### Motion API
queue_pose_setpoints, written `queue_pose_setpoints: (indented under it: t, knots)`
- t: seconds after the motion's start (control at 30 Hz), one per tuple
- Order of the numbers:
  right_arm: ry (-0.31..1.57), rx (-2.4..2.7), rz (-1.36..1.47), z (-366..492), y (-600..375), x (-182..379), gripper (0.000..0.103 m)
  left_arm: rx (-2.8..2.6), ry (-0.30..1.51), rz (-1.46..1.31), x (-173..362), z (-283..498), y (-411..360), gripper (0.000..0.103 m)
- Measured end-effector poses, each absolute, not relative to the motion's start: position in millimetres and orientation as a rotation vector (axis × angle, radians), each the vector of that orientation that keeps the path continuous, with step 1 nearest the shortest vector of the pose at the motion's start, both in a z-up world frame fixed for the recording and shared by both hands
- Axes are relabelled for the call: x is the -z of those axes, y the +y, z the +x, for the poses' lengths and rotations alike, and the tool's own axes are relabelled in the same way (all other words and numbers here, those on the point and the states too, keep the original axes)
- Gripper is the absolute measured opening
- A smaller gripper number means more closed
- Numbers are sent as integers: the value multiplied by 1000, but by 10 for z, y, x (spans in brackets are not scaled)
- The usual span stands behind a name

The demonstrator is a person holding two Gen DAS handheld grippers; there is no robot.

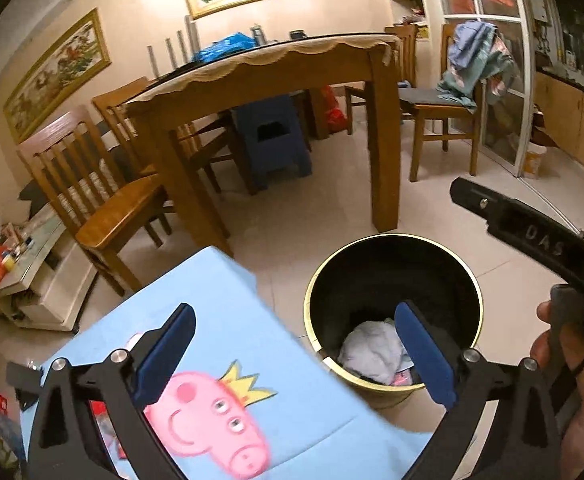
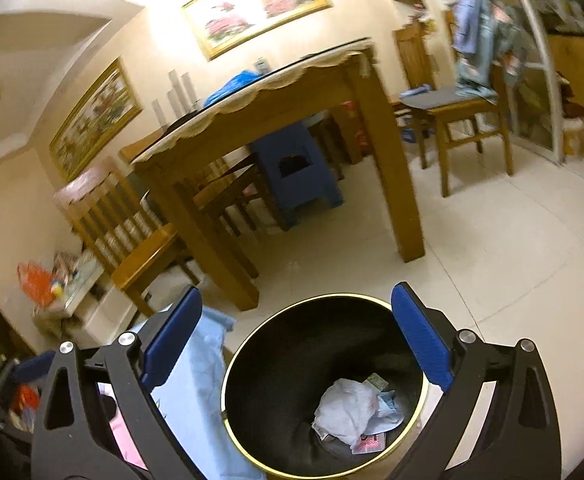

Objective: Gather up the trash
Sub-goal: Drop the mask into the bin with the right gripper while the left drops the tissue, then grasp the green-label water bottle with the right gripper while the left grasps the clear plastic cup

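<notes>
Both claws stand spread with nothing between their blue pads: our left claw (image 1: 292, 354) hangs over the corner of the blue cartoon-pig bench (image 1: 228, 344) and the near rim of the black bin (image 1: 396, 308), our right claw (image 2: 294, 344) above the bin's mouth. Crumpled white paper trash (image 2: 348, 410) lies at the bottom of the bin, which stands on the tiled floor (image 2: 512, 280) just beside the bench's corner

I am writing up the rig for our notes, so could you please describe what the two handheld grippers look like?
Both are alike: the left gripper and right gripper have black angular linkage arms with triangular cut-outs and silver round pivot bolts, each ending in flat dark blue pads. Seen from the left wrist camera, the right gripper's black body bears raised letters reading DAS. No cables or sleeves show.
</notes>
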State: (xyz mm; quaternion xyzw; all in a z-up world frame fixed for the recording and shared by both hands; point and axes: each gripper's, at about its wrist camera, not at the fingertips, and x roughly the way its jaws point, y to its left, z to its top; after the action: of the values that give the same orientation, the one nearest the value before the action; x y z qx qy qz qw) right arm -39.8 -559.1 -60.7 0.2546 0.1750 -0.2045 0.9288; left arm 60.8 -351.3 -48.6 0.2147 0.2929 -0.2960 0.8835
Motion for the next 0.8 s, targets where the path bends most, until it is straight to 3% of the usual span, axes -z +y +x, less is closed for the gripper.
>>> queue_pose_setpoints:
  t: [0.17, 0.53, 0.8]
  knots:
    - [412, 225, 331, -74, -4940, 568, 97, 505, 606, 405, 485, 510, -2686, 96]
    - [682, -134, 51, 574, -2979, 876, 97, -66, 736, 291, 982, 593, 367, 96]
    - [769, -412, 185, 1022, -2179, 879, 97, -133, 719, 194, 990, 615, 941, 96]
